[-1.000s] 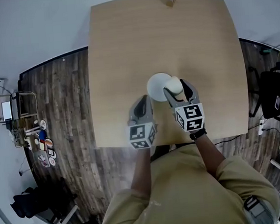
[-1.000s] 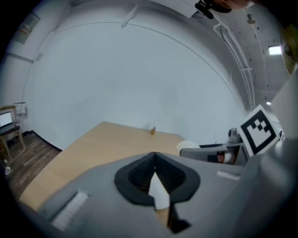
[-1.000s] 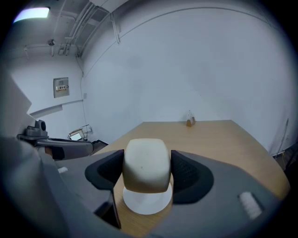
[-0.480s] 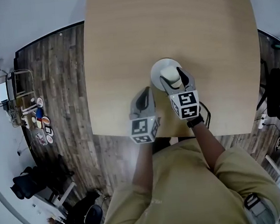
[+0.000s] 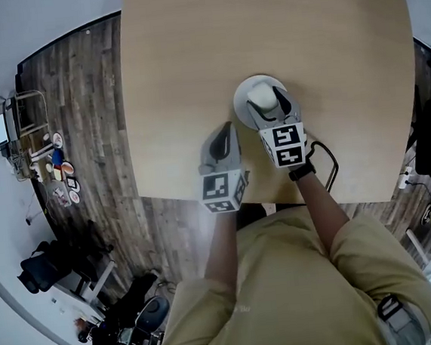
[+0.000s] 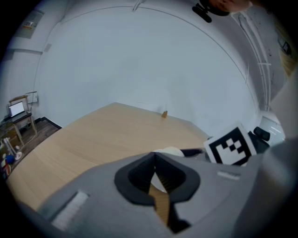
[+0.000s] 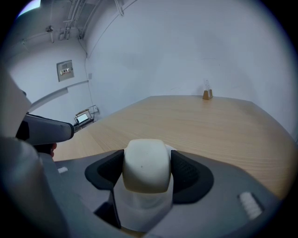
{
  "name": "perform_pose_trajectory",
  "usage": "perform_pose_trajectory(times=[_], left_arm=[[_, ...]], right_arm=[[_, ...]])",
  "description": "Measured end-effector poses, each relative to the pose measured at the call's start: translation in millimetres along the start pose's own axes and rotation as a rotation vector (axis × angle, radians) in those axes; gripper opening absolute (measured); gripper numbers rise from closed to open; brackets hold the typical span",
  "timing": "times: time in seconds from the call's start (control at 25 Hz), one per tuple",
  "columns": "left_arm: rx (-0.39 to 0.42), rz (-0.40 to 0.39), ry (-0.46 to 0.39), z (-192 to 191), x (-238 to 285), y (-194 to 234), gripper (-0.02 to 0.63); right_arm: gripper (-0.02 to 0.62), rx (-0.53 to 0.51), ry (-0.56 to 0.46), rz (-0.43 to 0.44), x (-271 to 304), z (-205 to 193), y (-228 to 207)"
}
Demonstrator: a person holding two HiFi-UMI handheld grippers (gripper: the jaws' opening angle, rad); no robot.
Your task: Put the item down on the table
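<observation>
Right gripper (image 5: 268,100): jaws clamped on the item (image 7: 145,162), one dark pad against each flank. Item is a cream, rounded, blunt lump with no distinct tip. In the right gripper view it reads slightly longer up-down than across the jaws, so its long axis runs crosswise to the squeeze; any finer heading cannot be told. Item sits directly over the white plate (image 5: 243,89), whose white shows just beneath it between the jaws; whether it touches the plate cannot be told. The plate lies on the table (image 5: 191,72), in the near half, at about 1 o'clock from the person in the head view. Left gripper (image 6: 155,157): jaw tips drawn together, nothing between them, only a narrow slit of wood showing below. It is over the table at about 8 o'clock from the plate, near it but apart. A small brown peg (image 7: 207,95) stands at the table's far edge, 12 o'clock. A black cable (image 5: 330,166) loops on the table at 4 o'clock from the plate, beside the right wrist.
</observation>
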State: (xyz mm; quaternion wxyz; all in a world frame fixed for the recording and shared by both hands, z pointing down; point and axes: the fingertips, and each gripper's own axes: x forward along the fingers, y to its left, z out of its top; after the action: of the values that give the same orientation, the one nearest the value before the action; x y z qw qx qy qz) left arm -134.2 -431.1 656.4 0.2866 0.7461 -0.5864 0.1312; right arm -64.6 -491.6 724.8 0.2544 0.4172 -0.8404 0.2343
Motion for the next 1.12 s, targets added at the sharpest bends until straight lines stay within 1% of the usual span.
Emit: perform_pose_trajectory(times=[0.08,0.28,0.4,0.6,0.72,0.88,1.04,1.12], left_arm=[[-0.002,0.002,0.002,-1.9,2.9,1.2,0.003],[-0.009,0.008,0.009,-9.5,3.5,5.6,0.003],[-0.010,0.015,0.009,-14.6,0.6,11.5,0.003],[-0.019,0.021,-0.001,-11.2,-5.4,22.0,0.003],[-0.018,0.014,-0.018,-3.6,-10.3,20.4,0.003],[-0.011,0.000,-0.055,13.3,-23.0,18.7,0.003],[0.002,-0.026,-0.092,29.8,-41.0,12.0,0.003],[0.010,-0.051,-0.119,39.5,-53.5,4.7,0.003]], right_arm=[[0.318,-0.017,0.009,-0.004,3.0,-3.0,-0.2],[0.318,-0.098,0.030,-0.034,4.5,-7.4,2.3],[0.318,-0.121,0.053,-0.044,7.1,-13.4,4.1],[0.322,-0.150,0.116,-0.057,15.8,-16.8,9.3],[0.377,-0.140,0.098,-0.042,11.6,-7.6,14.2],[0.382,-0.118,0.045,-0.049,-10.2,13.2,23.0],[0.360,-0.070,-0.027,-0.066,-47.8,32.1,31.9],[0.321,-0.054,-0.063,-0.090,-71.7,40.4,35.4]])
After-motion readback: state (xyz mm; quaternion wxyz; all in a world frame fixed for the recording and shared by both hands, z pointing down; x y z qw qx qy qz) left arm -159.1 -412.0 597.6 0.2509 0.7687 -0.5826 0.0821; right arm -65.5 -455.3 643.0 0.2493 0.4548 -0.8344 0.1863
